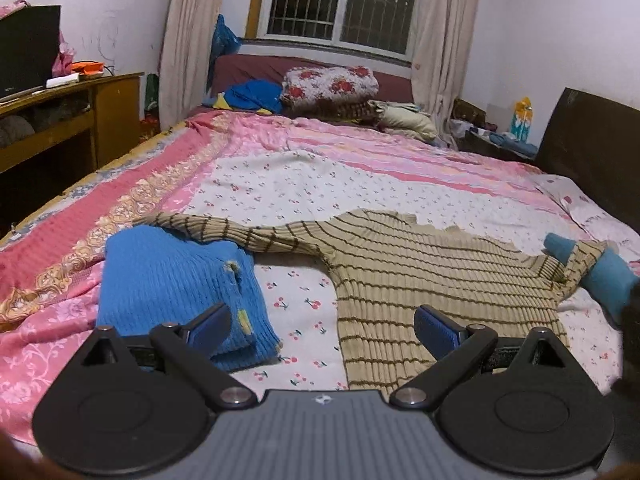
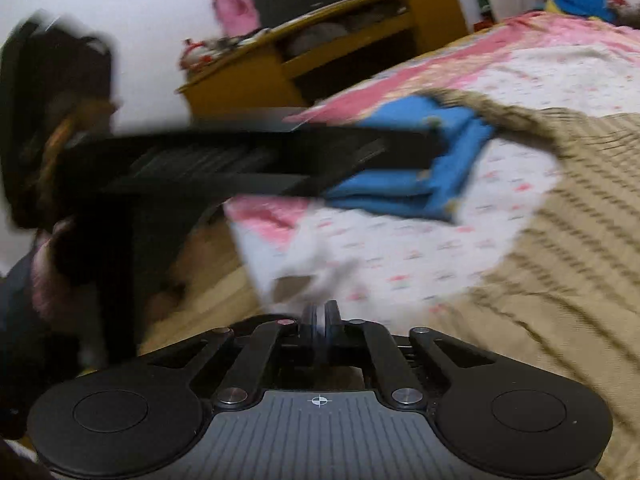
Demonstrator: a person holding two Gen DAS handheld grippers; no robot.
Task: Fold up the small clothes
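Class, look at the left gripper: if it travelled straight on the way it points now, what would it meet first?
Probably the cherry-print sheet between the folded blue knit and the striped beige sweater; the open left gripper frames that gap, though depth is uncertain.

Sweater (image 1: 432,276) beige, brown-striped – folded knit (image 1: 176,284) blue – sheet (image 1: 304,312) white, cherry print.

Rig: two matching black handheld grippers

Left gripper (image 1: 322,326): blue finger pads, black linkage arms, silver pivot screws, round black discs, ribbed grey body. Right gripper (image 2: 320,316): same, crosshair mark.
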